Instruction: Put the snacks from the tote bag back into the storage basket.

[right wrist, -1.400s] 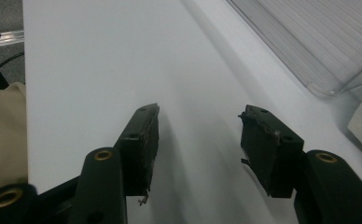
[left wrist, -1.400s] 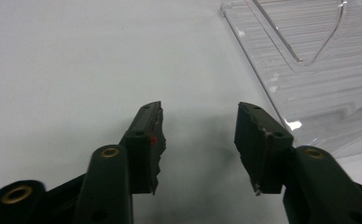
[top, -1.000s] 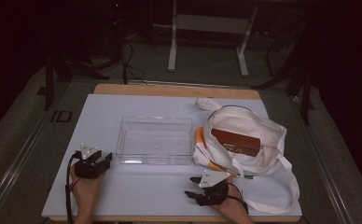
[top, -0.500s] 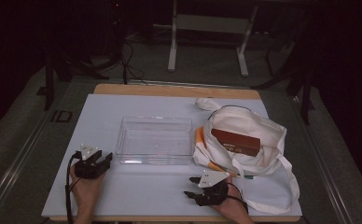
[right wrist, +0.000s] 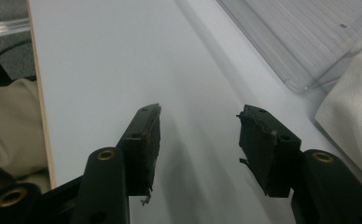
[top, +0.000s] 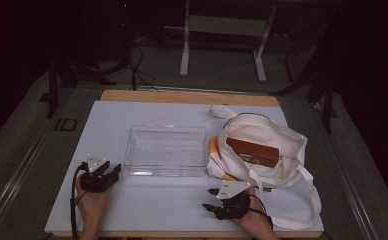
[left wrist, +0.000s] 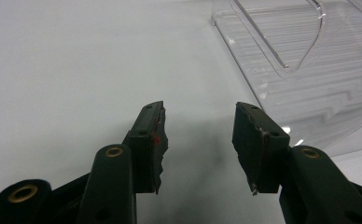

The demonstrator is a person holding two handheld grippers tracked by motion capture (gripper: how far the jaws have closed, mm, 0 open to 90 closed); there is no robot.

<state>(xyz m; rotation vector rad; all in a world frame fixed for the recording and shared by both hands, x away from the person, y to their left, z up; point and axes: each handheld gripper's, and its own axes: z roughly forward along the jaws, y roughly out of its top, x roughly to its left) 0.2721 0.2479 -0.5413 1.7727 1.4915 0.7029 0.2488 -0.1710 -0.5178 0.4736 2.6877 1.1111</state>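
A clear plastic tray [top: 164, 128] stands empty in the middle of the white table top. To its right lies a white cloth bag [top: 287, 142] with a brown box [top: 252, 151] in its mouth and something orange [top: 215, 146] at its left edge. My left gripper [top: 115, 170] rests near the tray's front left corner, open, with nothing between its jaws [left wrist: 200, 140]; the tray's corner [left wrist: 309, 60] lies just ahead of it. My right gripper [top: 209, 199] sits at the front edge by the bag, pointing left, open and empty [right wrist: 198, 144].
The bag's strap [top: 312, 200] loops over the table's front right corner, close behind my right hand. The table's wooden edge [right wrist: 41, 107] runs along the left of the right gripper view. Metal stand legs [top: 184, 45] rise on the floor beyond the table.
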